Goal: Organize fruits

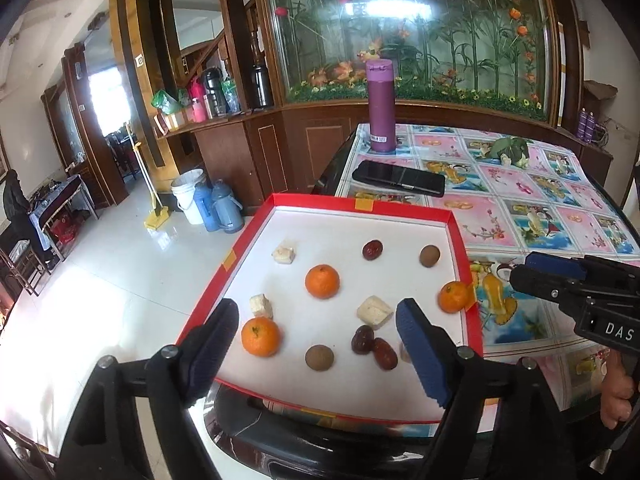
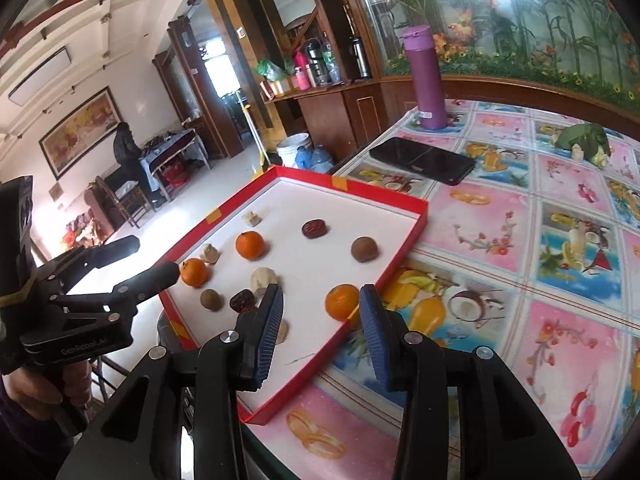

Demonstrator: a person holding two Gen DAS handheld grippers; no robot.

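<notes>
A red-rimmed white tray [image 1: 362, 205] holds scattered fruit: three oranges [image 1: 322, 281], several red dates [image 1: 372, 250], two brown longans [image 1: 429, 256] and pale cubes [image 1: 374, 311]. My left gripper [image 1: 316, 320] is open above the tray's near edge, with an orange [image 1: 260, 337], a longan [image 1: 319, 357] and two dates [image 1: 370, 346] between its fingers. My right gripper [image 2: 320, 308] is open and empty, just short of the orange [image 2: 342, 302] by the tray's right rim [image 2: 404, 248]. It also shows in the left wrist view [image 1: 532, 270].
A purple flask [image 1: 381, 106], a black phone [image 1: 398, 178] and a green leafy bundle [image 1: 512, 151] lie on the patterned tablecloth behind the tray. The tray overhangs the table's left corner, with white floor below. A wooden cabinet stands behind.
</notes>
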